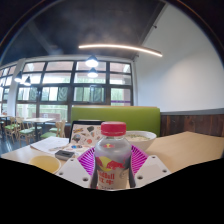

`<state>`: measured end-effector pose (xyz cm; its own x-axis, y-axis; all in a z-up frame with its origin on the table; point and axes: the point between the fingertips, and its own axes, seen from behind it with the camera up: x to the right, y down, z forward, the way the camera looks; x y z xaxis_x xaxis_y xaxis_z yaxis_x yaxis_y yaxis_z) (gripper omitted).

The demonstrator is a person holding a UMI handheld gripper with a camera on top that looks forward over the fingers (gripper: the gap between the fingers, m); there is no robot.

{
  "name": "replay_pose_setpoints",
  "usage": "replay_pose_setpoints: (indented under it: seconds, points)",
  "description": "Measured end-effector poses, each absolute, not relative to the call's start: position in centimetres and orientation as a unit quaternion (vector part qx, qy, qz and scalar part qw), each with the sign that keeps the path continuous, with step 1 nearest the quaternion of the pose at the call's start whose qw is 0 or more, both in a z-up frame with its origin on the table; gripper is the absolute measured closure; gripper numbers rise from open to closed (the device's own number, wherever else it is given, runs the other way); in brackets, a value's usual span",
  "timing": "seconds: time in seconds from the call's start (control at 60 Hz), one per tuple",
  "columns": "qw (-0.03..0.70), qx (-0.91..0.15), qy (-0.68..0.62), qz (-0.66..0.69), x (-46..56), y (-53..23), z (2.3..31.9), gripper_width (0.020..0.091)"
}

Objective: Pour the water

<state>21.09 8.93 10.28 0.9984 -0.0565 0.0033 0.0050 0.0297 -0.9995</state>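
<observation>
A clear plastic bottle (112, 158) with a red cap and a red, blue and yellow label stands upright between my fingers. My gripper (112, 162) is shut on it, with the magenta pads (88, 160) pressing its left and right sides. The bottle's base is hidden below the fingers, so I cannot tell whether it rests on the table (185, 150). No cup or other vessel for the water is clearly in view.
A light wooden table spreads out beyond the fingers. Flat papers or books (50, 146) lie on it to the left. Behind it runs a green bench back (125, 116), with more tables and chairs (25, 125) by the windows at the far left.
</observation>
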Motion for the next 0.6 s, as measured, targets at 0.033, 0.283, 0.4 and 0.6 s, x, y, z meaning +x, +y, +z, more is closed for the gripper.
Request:
replay_pose_setpoints:
  seconds: [0.033,0.283,0.4,0.6]
  points:
    - [0.718,-0.696,0.020,-0.020,21.1,8.9,10.3,0.0656]
    - [0.679,-0.733,0.027,-0.025,22.1,6.6,9.5,0.0292]
    - [0.680,-0.731,0.038,-0.044,22.5,1.5,12.1,0.0283]
    - [0.679,-0.732,0.047,-0.021,18.5,-9.1,14.9,0.0289]
